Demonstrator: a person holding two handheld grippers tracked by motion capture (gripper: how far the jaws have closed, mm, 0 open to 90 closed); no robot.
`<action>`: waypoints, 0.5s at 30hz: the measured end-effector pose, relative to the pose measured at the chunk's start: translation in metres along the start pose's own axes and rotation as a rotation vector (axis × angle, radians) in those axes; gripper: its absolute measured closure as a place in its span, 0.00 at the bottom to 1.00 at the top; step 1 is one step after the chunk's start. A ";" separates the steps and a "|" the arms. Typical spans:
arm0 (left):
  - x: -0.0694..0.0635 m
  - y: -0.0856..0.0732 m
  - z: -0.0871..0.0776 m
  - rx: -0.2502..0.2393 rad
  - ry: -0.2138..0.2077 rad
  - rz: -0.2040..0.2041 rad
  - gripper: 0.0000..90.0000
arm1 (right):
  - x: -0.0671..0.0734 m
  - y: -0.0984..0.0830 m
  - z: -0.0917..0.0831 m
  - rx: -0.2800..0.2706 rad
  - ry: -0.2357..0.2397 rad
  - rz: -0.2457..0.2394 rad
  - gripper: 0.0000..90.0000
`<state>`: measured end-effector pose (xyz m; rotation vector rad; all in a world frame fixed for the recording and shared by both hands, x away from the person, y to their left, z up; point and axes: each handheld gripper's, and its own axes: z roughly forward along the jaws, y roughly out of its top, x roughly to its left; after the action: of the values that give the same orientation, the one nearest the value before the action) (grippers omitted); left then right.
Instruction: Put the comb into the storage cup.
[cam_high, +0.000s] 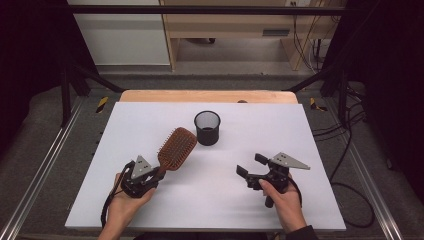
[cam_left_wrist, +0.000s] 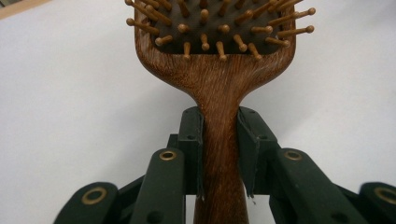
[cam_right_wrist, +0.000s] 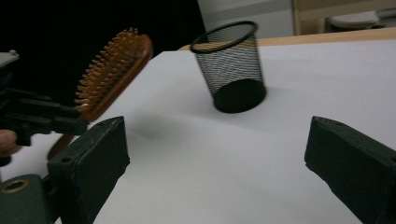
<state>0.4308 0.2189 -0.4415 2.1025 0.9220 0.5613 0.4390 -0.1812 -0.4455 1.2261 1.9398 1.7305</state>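
Note:
A wooden paddle hairbrush (cam_high: 176, 148) with peg bristles is held clear of the white table, its head pointing towards the back. My left gripper (cam_high: 159, 172) is shut on its handle; in the left gripper view both pads press the handle (cam_left_wrist: 220, 154) from either side. A black mesh cup (cam_high: 207, 128) stands upright just right of the brush head, and it shows in the right gripper view as the mesh cup (cam_right_wrist: 232, 67). My right gripper (cam_high: 251, 165) stands open at the front right with nothing between its jaws, and the brush (cam_right_wrist: 113, 70) shows to its left.
The white table top (cam_high: 280, 130) has a wooden strip (cam_high: 207, 96) along its far edge. Dark frame rails and cables run along both sides. Shelving stands behind the table.

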 end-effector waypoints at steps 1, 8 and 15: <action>-0.001 0.001 0.000 -0.005 -0.002 0.005 0.81 | 0.004 0.000 0.003 0.001 0.017 0.006 0.07; -0.015 0.003 0.002 -0.008 -0.020 0.030 0.81 | 0.035 -0.003 0.025 0.024 0.105 0.020 0.07; -0.026 0.008 0.005 -0.029 -0.039 0.039 0.81 | 0.042 -0.003 0.043 0.032 0.138 0.037 0.07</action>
<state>0.4209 0.1929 -0.4407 2.1019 0.8484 0.5485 0.4412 -0.1210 -0.4452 1.1891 2.0414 1.8550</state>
